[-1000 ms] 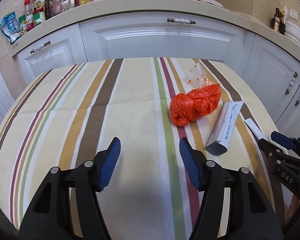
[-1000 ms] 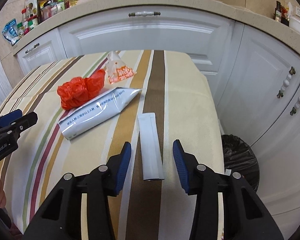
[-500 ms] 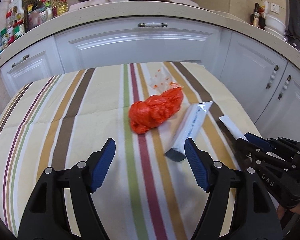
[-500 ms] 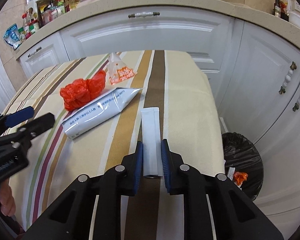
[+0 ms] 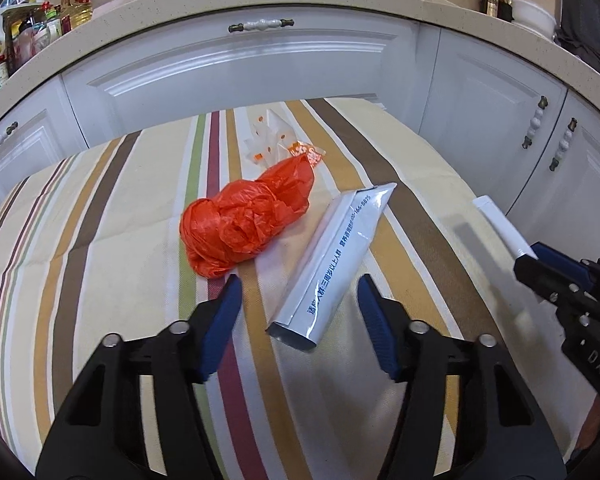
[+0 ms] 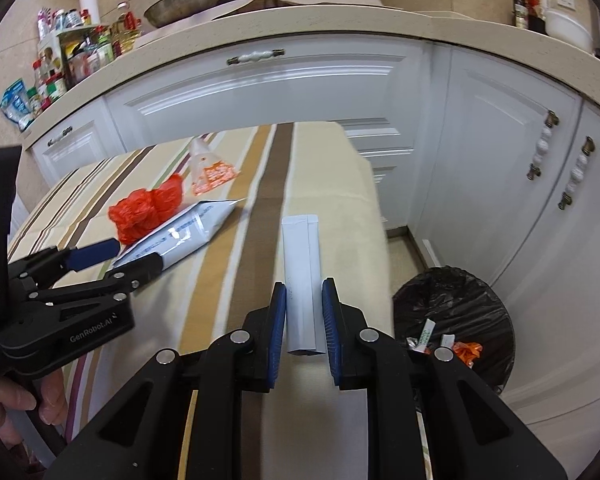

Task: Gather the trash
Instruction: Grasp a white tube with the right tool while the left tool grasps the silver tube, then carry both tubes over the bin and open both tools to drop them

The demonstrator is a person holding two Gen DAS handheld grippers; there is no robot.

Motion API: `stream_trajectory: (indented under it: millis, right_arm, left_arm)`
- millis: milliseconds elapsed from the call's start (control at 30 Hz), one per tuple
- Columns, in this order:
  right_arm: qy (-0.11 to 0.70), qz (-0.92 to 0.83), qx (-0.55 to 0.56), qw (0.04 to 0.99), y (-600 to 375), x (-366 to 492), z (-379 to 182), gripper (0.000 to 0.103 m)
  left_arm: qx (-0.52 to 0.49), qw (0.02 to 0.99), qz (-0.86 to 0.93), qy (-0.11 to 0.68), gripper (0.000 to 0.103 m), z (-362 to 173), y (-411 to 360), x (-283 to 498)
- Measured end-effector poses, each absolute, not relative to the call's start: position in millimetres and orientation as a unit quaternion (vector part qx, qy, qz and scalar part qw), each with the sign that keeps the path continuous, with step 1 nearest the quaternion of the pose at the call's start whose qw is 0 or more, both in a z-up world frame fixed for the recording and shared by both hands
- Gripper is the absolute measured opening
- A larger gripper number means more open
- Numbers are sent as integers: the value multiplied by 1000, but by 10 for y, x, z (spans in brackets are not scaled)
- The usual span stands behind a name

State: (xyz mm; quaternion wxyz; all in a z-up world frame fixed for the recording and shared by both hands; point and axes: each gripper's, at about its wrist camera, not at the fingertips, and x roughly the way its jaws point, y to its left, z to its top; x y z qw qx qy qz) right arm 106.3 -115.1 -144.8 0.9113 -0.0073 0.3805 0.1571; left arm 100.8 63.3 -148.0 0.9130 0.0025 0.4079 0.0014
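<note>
My right gripper [image 6: 303, 322] is shut on a narrow white packet [image 6: 300, 272] and holds it lifted above the striped table [image 6: 332, 184]; the packet [image 5: 500, 226] also shows at the right of the left wrist view. My left gripper [image 5: 300, 320] is open, its jaws on either side of the near end of a silver pouch [image 5: 334, 268]. A crumpled orange plastic bag [image 5: 244, 222] lies just left of the pouch, and a clear wrapper with orange print [image 5: 278, 146] lies behind it.
A bin lined with a black bag [image 6: 456, 320] stands on the floor right of the table and holds some scraps. White cabinets [image 5: 240, 68] under a counter run behind and to the right. Bottles and jars [image 6: 72, 56] crowd the counter's left end.
My right gripper closed on the white packet and lifted it off the table. My left gripper moved right and forward, from the bare cloth to the silver pouch.
</note>
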Motion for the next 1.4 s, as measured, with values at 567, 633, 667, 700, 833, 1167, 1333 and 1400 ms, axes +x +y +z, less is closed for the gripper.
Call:
stream_trajectory:
  millis: [567, 633, 667, 700, 833, 1167, 1333, 1400]
  right_arm:
    - [363, 126, 13, 923, -1457, 1011, -1441, 20]
    - [358, 122, 13, 926, -1490, 996, -1421, 20]
    - [354, 119, 13, 927, -1512, 982, -1407, 20]
    - [352, 117, 14, 929, -1526, 972, -1396, 20]
    - [341, 107, 19, 934, -1643, 936, -1344, 20]
    - [321, 58, 37, 945, -2148, 842, -1282, 20]
    - [315, 32, 51, 947, -2454, 820, -1277, 20]
    - [313, 22, 55, 948, -2578, 821, -1275, 20]
  left_arm:
    - [-2, 920, 1, 391, 11, -1351, 505, 772]
    - [-1, 923, -1, 385, 11, -1303, 453, 717]
    - [-1, 924, -1, 382, 11, -1276, 418, 691]
    - [0, 925, -3, 380, 11, -1249, 394, 667]
    - [4, 932, -6, 362, 11, -1122, 278, 579]
    - [26, 939, -42, 341, 11, -973, -296, 574]
    - [41, 939, -70, 334, 11, -956, -682, 624]
    - [45, 939, -80, 331, 11, -962, -830, 644]
